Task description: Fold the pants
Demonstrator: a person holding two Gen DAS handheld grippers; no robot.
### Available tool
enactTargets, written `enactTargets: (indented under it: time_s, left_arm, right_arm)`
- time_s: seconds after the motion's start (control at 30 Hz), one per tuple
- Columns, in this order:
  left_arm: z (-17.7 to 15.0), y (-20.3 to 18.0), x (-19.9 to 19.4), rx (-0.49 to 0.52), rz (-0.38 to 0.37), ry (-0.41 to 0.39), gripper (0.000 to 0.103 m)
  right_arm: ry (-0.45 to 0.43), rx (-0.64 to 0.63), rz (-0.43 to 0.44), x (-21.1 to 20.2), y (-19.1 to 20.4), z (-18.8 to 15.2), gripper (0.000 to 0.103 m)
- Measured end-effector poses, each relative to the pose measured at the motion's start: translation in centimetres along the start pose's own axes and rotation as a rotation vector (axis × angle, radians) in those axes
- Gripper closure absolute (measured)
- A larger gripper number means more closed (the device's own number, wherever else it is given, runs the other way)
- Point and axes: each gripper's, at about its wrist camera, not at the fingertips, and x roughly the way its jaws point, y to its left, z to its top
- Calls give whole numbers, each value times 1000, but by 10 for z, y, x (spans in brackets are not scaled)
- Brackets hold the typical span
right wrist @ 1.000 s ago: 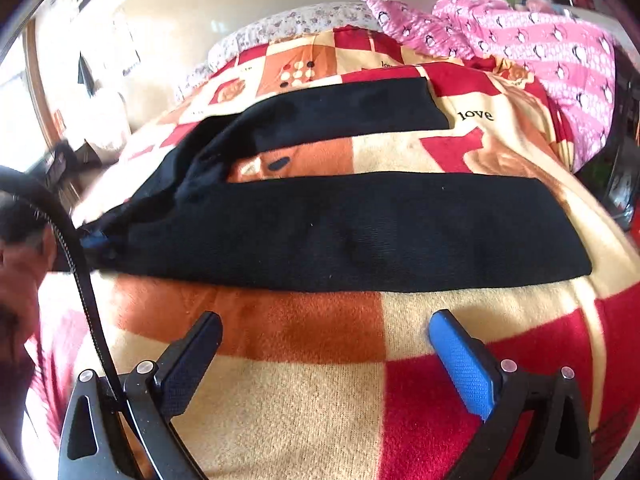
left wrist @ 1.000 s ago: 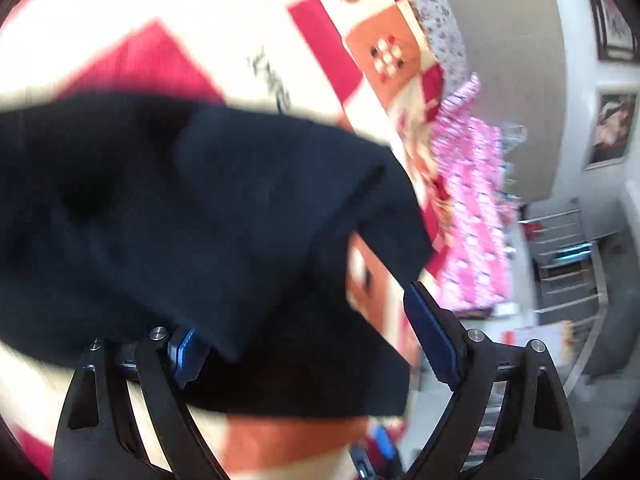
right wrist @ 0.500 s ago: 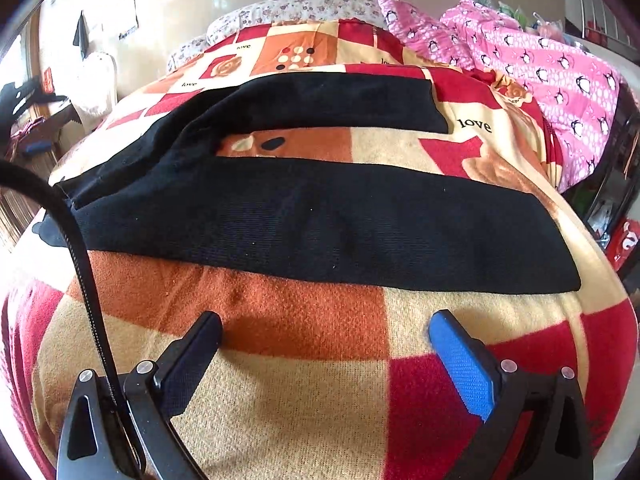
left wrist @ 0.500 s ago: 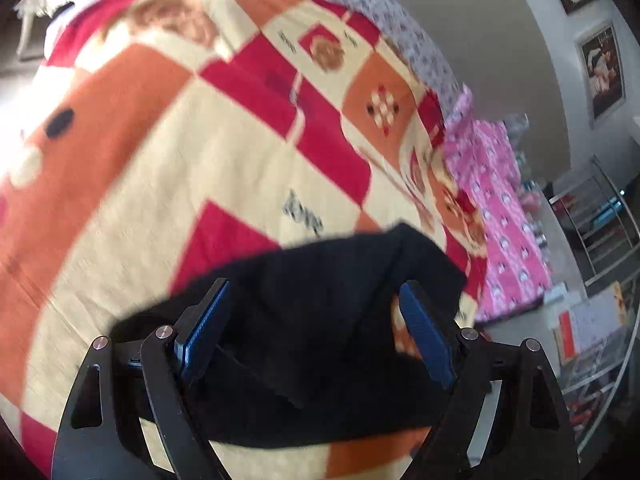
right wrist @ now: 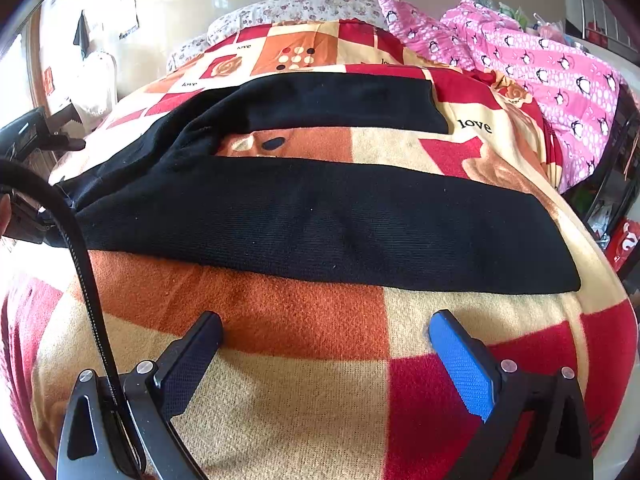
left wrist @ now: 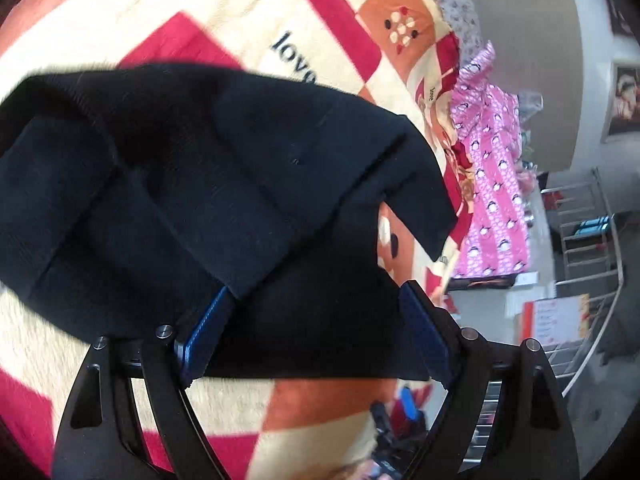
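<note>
Two grippers over the black pants (right wrist: 320, 224) (on a blanket (right wrist: 304, 392)): left gripper (left wrist: 316, 312) and right gripper (right wrist: 326, 338), both spread apart.

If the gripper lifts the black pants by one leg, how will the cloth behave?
The black pants would probably sag, since they follow the blanket's curves. The cloth looks knitted, so it may stretch. Near the left gripper it bunches into soft folds.

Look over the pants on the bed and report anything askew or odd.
The black pants lie spread on the checked blanket, legs apart. The near leg is flat; the far leg is rumpled where it joins the waist. In the left wrist view a corner of the fabric is doubled over. No damage shows.
</note>
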Motion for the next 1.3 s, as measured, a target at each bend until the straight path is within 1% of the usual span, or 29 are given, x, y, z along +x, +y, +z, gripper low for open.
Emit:
enactTargets:
  time_s: [0.03,0.13,0.17,0.23,0.27,0.3,0.33,0.37,0.47,0.53,0.57,0.6,0.67,0.7,0.73,0.77,0.8,0.83,0.87,0.9,0.93,1.0,1.03,1.1,1.13,1.17,1.23,1.27,1.3]
  left_arm:
    - [1,1,-1,-3,5,-21,19]
    - [3,-1,2,-5,-40,-69,19]
    - [5,-2,1,2,-40,-79,19]
    - [7,-4,7,25,-4,-89,33]
    - [7,-6,12,33,23,-80,52]
    - [7,-6,17,39,50,-62,67]
    - [6,-5,22,47,81,-45,78]
    - [4,-6,27,59,117,-34,94]
    - [1,-11,30,125,195,-34,98]
    - [4,-28,22,217,252,-73,99]
    - [10,-39,14,270,264,-103,99]
    - [20,-51,4,318,286,-152,99]
    - [51,-70,-21,387,325,-280,99]
    - [73,-75,-33,411,365,-361,99]
    - [96,-75,-45,415,420,-445,99]
    - [123,-67,-54,387,471,-509,98]
    - [154,-46,-57,307,451,-495,97]
    - [175,-20,-53,196,413,-418,97]
    - [186,2,-46,99,407,-330,97]
    - [190,21,-37,40,400,-251,97]
    - [186,32,-32,34,396,-223,97]
    - [170,45,-27,74,375,-198,96]
    - [162,53,-28,77,343,-184,96]
    - [145,62,-41,88,249,-177,96]
    - [136,65,-52,101,223,-181,96]
    - [129,66,-61,114,216,-192,95]
    - [106,65,-89,128,211,-222,72]
    - [96,67,-99,131,208,-244,48]
    - [87,64,-109,121,199,-265,37]
  right_arm:
    - [0,-1,-1,0,1,0,0]
    - [1,0,0,0,0,0,0]
    - [0,0,-1,0,0,0,0]
    - [1,-2,-3,0,0,0,0]
    - [2,-3,-5,0,1,1,0]
    - [2,-3,-4,0,1,1,0]
    - [1,-3,-4,0,1,1,0]
    - [1,-3,-4,0,1,1,0]
    - [2,-4,-6,0,0,1,0]
    - [2,-5,-8,0,1,0,0]
    - [2,-5,-7,0,1,0,0]
    - [2,-5,-8,0,2,1,0]
    - [3,-7,-10,1,2,1,0]
    - [3,-7,-11,1,2,1,0]
    - [2,-7,-11,1,2,1,0]
    - [2,-7,-11,1,2,1,0]
    - [3,-8,-12,1,1,1,0]
    - [3,-8,-13,1,2,1,0]
    - [3,-8,-13,1,2,1,0]
    - [2,-7,-12,1,1,1,0]
    - [2,-6,-11,1,1,1,0]
    - [1,-5,-13,1,1,1,0]
    - [1,-6,-14,1,1,1,0]
    - [2,-8,-15,1,1,1,0]
    - [2,-8,-14,1,1,1,0]
    - [2,-8,-13,1,1,1,0]
    - [2,-8,-14,1,1,1,0]
    - [2,-7,-13,1,0,1,0]
    - [1,-5,-11,1,0,1,0]
